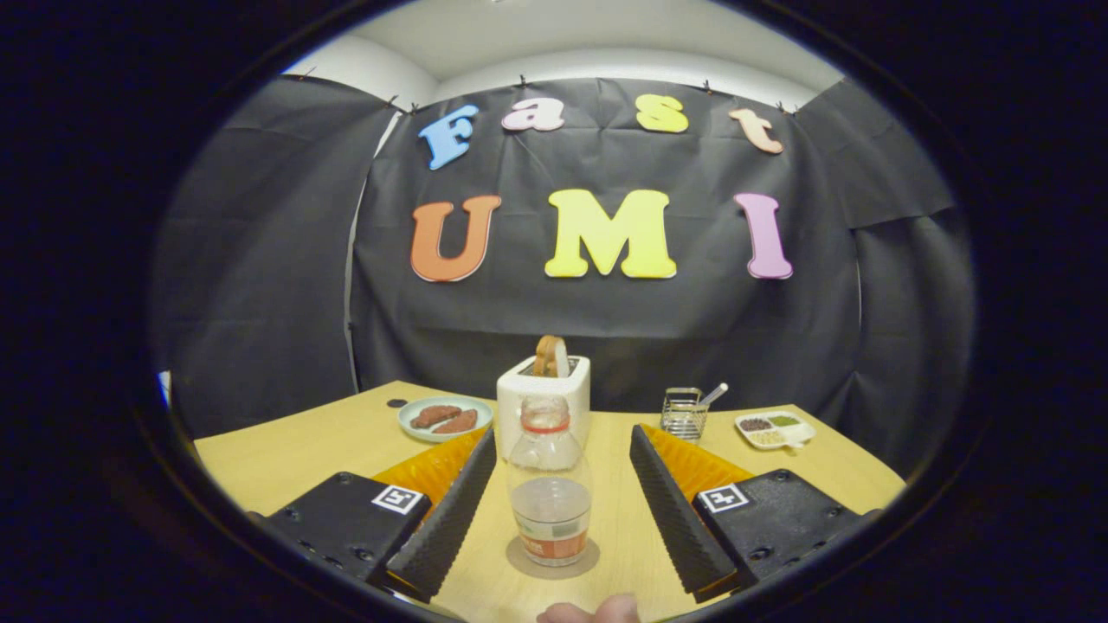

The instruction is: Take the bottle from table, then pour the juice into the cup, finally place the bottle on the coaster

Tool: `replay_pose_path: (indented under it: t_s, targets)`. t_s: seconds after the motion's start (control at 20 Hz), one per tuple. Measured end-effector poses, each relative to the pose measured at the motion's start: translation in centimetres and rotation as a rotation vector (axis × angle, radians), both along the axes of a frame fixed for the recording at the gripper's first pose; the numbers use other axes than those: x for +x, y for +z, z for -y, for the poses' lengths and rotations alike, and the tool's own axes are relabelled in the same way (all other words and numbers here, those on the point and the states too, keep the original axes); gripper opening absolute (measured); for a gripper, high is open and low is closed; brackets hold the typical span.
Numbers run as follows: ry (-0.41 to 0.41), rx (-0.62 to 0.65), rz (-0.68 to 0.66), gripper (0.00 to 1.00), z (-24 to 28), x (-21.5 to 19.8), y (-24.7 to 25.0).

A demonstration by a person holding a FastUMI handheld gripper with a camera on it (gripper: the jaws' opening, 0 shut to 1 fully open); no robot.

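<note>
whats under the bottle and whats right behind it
The bottle stands upright on a round coaster, between the open claw fingers, which don't touch it. Behind it is a white toaster holding toast; the bottle covers the toaster's lower front.

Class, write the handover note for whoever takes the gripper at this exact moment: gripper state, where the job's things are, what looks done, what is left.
Gripper: open, fingers on either side of the bottle, neither pressing on it.
Bottle: upright between the fingers, no cap on, a little liquid in the bottom, standing on the round coaster on the table.
Beyond the fingers: toaster with bread, plate of food, wire basket, small divided dish.
Done, by the look of it: bottle placed on the coaster.
Left: I cannot confirm the pour from here; check the cup, then draw the gripper back clear of the bottle.
</note>
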State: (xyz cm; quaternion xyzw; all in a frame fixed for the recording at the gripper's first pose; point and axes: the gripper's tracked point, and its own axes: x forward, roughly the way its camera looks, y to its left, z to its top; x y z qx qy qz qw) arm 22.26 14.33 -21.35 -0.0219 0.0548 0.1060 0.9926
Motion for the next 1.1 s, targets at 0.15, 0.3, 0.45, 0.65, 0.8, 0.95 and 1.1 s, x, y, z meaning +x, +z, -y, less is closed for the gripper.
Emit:
replay_pose_path:
  t_s: [0.15,0.3,0.45,0.65,0.8,0.95,1.1]
  targets:
    - [-0.031,-0.003,0.06,1.0,1.7,-2.1,5.0]
    - [-0.089,-0.021,0.138,1.0,4.2,-5.3,11.0]
    - [-0.16,-0.051,0.194,0.99,7.1,-9.5,15.9]
    - [-0.196,-0.061,0.209,1.0,9.3,-15.1,18.9]
    - [-0.207,-0.055,0.213,1.0,10.1,-19.3,19.3]
    - [-0.2,-0.056,0.209,0.99,10.2,-22.6,19.1]
    - [-0.213,-0.056,0.221,0.99,10.5,-24.8,19.1]
